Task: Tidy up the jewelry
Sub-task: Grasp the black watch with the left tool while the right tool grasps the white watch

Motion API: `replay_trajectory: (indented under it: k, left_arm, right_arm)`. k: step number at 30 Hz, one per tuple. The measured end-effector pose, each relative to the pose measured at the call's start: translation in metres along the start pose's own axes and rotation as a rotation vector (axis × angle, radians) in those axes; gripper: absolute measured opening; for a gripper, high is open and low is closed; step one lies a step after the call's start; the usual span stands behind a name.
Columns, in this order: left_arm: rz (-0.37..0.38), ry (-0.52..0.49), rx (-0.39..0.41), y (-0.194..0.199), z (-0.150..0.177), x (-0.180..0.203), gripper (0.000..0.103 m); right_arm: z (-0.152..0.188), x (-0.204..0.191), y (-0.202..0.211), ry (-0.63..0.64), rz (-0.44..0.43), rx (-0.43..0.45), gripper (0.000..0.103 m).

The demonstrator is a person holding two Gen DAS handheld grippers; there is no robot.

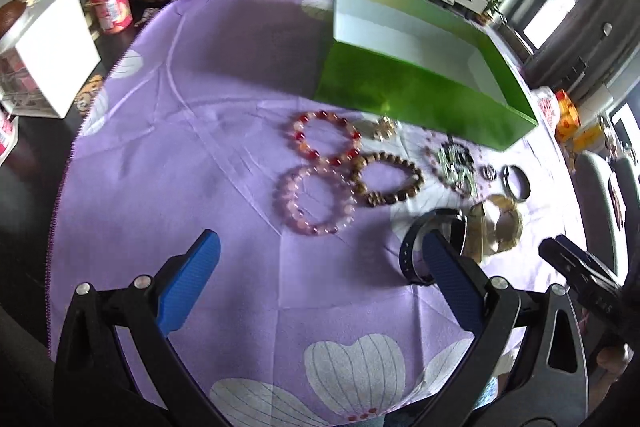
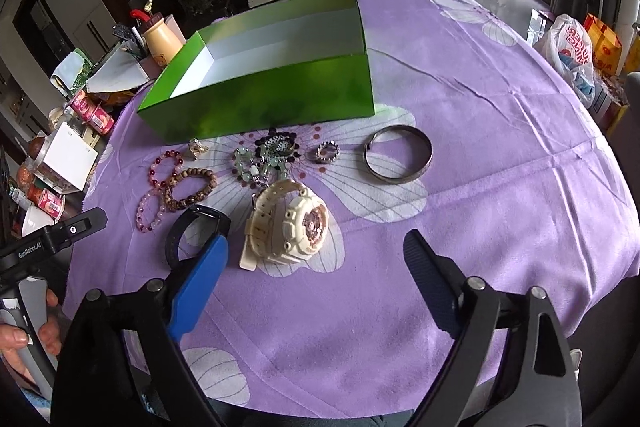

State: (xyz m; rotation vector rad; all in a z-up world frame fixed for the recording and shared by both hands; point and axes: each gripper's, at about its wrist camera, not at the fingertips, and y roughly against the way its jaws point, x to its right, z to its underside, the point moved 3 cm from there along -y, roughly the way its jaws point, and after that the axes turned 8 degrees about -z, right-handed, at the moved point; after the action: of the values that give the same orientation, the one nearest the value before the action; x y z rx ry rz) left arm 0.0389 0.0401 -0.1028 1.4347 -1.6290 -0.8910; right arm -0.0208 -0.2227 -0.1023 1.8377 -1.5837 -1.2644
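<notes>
**Holding: jewelry on desk, unsorted**

- Green box (image 2: 256, 95): open-topped, white inside, nothing visible in it; upper centre of the right wrist view, behind the row of pieces.
- Cream watch (image 2: 292, 227): lying on its side, centre of the right wrist view, just beyond the right claw (image 2: 316, 259). Right claw released, jaws spread wide, gripping nothing.
- Black band (image 2: 192, 231): left of the watch, just beside it; the right claw's blue finger overlaps it in the right wrist view; whether they touch I cannot tell.
- Bead bracelets: red bracelet (image 1: 326, 137), pink bracelet (image 1: 314, 199), brown bracelet (image 1: 388, 179), clustered centre of the left wrist view, well ahead of the left claw (image 1: 320, 255). Left claw released, jaws wide, empty.
- Metal bangle (image 2: 398, 155), small ring (image 2: 328, 151), tangled green beads (image 2: 260, 159), gold charm (image 2: 197, 148): in a row in front of the box wall.
- Purple cloth (image 2: 480, 147): floral, covers the desk.

**Handling note (judgement):** nothing looks boxed yet. The watch seems the nearest candidate for the right claw; it would do best to straddle the case or strap squarely, close firmly on the bulky body, then lift clear over the box wall. Bead strands are likely to sag or slip, so pinch across the beads.
</notes>
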Motion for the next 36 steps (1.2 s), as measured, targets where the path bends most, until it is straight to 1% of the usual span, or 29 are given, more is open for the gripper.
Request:
replay_trajectory:
  k: [1,3,6,8,10,11,13,14,16,17,19,21,22,23,25,26,27,28,30,32,36]
  left_arm:
    - [0.005,-0.021,0.000,-0.003,0.002,0.005,0.101]
    - [0.020,-0.068,-0.001,-0.007,0.005,0.019,0.101]
    - [0.029,-0.127,0.005,-0.011,0.007,0.038,0.101]
    - [0.021,-0.159,0.008,-0.016,0.007,0.049,0.098]
    - [0.013,-0.186,0.006,-0.022,0.007,0.059,0.089]
    - [0.008,-0.194,0.004,-0.024,0.007,0.061,0.086]
    - [-0.010,-0.211,-0.003,-0.031,0.007,0.067,0.078]
    - [-0.016,-0.216,-0.012,-0.035,0.008,0.069,0.075]
    - [-0.013,-0.228,-0.032,-0.041,0.009,0.072,0.062]
    - [-0.015,-0.234,-0.035,-0.043,0.009,0.074,0.058]
    - [-0.016,-0.251,-0.044,-0.047,0.011,0.077,0.044]
    - [-0.015,-0.261,-0.052,-0.049,0.012,0.079,0.038]
    - [-0.018,-0.269,-0.057,-0.050,0.013,0.079,0.037]
    - [-0.026,-0.275,-0.052,-0.050,0.013,0.080,0.037]
    - [-0.035,-0.288,-0.047,-0.051,0.013,0.083,0.031]
    - [-0.032,-0.291,-0.045,-0.051,0.013,0.084,0.028]
    - [-0.029,-0.292,-0.043,-0.051,0.012,0.086,0.021]
    - [-0.024,-0.294,-0.041,-0.051,0.012,0.088,0.015]
    - [-0.008,-0.294,-0.038,-0.052,0.012,0.089,0.008]
    - [-0.004,-0.290,-0.033,-0.052,0.011,0.089,0.007]
    - [0.052,-0.269,-0.035,-0.051,0.009,0.088,0.005]
  right_arm:
    - [0.001,0.001,-0.005,-0.002,-0.002,-0.010,0.079]
    - [0.002,0.000,-0.013,0.000,-0.004,-0.021,0.069]
    - [0.000,-0.001,-0.019,-0.005,-0.001,-0.015,0.062]
    - [-0.004,-0.003,-0.024,-0.002,0.001,-0.009,0.059]
    - [-0.007,-0.005,-0.029,0.007,0.012,-0.006,0.056]
    - [-0.008,-0.006,-0.032,0.012,0.010,-0.005,0.055]
    - [-0.008,-0.007,-0.038,0.024,0.020,-0.011,0.051]
    - [-0.007,-0.007,-0.041,0.029,0.026,-0.017,0.047]
    - [-0.005,-0.005,-0.047,0.037,0.039,-0.025,0.043]
    - [-0.004,-0.002,-0.048,0.036,0.039,-0.028,0.041]
    - [-0.004,0.003,-0.048,0.028,0.035,-0.029,0.039]
    - [-0.004,0.007,-0.047,0.030,0.042,-0.029,0.037]
    - [-0.004,0.009,-0.047,0.034,0.050,-0.029,0.036]
    - [-0.003,0.011,-0.046,0.035,0.046,-0.029,0.033]
    - [-0.001,0.015,-0.044,0.027,0.028,-0.030,0.028]
    - [-0.001,0.017,-0.044,0.022,0.020,-0.031,0.023]
    - [0.000,0.019,-0.044,0.019,0.012,-0.026,0.018]
    - [0.000,0.019,-0.044,0.017,0.008,-0.022,0.018]
    - [0.001,0.019,-0.043,0.019,0.003,-0.016,0.018]
    - [0.000,0.019,-0.042,0.016,-0.008,-0.014,0.018]
    - [-0.001,0.024,-0.037,-0.011,-0.043,-0.004,0.018]
